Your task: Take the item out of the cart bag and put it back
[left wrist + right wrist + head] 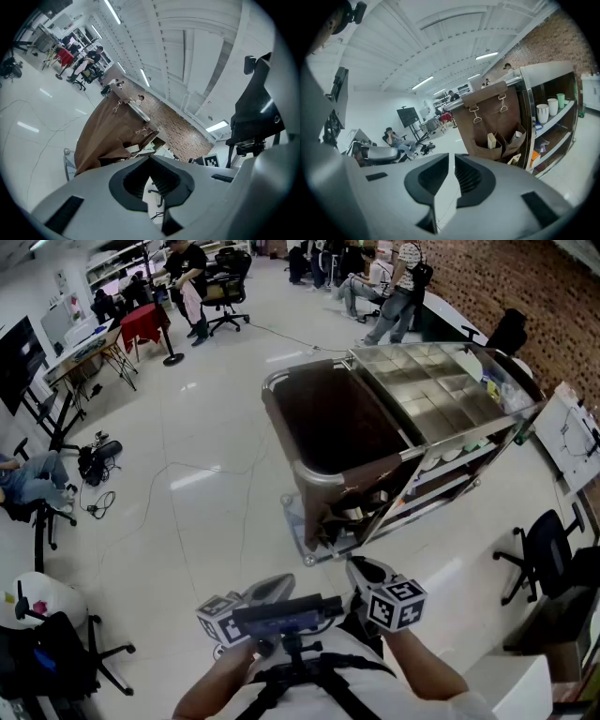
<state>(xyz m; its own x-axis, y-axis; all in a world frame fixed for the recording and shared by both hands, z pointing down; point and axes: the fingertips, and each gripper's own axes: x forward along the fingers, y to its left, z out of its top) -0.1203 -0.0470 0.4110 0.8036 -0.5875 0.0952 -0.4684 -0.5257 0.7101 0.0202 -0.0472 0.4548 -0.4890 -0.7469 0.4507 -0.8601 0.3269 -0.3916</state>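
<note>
The cart (441,381) stands ahead of me with a steel compartment top. Its brown bag (328,427) hangs open on the near-left end. In the right gripper view the brown bag (487,122) shows outer pockets holding a white box (491,139) and a paper-wrapped item (516,137). My left gripper (272,587) and right gripper (367,570) are held close to my body, well short of the cart. The left gripper (150,158) is shut and empty, aimed at the bag (103,136). The right gripper (452,155) is shut to a thin slit with nothing in it.
Cups (542,112) stand on the cart's side shelves. A black office chair (544,549) is at the right, another chair (56,652) at the lower left. A cable (187,474) runs over the white floor. People sit and stand at desks far back.
</note>
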